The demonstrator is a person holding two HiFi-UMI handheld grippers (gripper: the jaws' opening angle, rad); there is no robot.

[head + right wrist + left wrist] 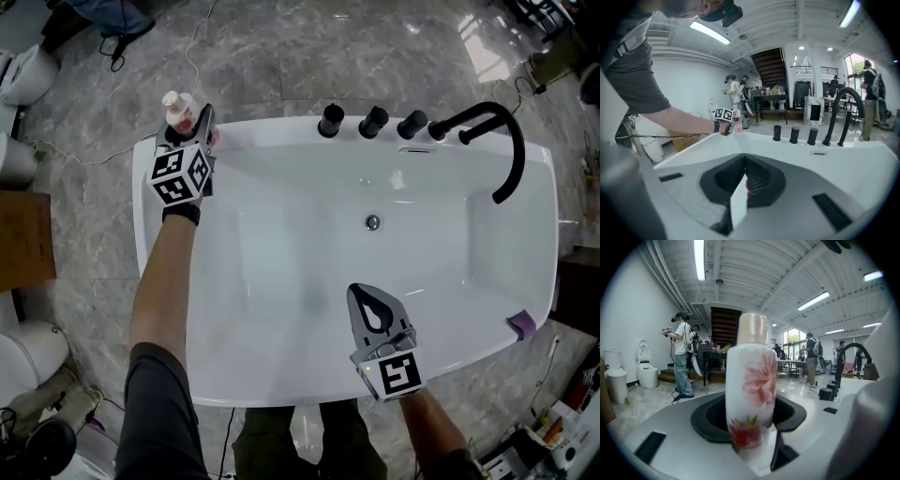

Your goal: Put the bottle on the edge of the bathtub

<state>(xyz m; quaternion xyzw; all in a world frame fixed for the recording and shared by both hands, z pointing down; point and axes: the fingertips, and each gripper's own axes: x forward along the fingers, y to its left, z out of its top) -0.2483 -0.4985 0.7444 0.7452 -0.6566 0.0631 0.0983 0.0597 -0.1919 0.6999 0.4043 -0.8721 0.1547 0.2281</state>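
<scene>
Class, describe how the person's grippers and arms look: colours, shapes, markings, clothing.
The left gripper and right gripper have grey jaws tapering to a point around a dark teardrop hollow. Each carries a cube with black-and-white square markers. The left arm wears a dark grey short sleeve and a black wristband.

Large open hall, like a bathroom-fixture showroom.
A freestanding white bathtub (272,127) on grey marble floor (281,56), toilets (646,369) at left of frame, strip lights (699,258) on a high ceiling.
</scene>
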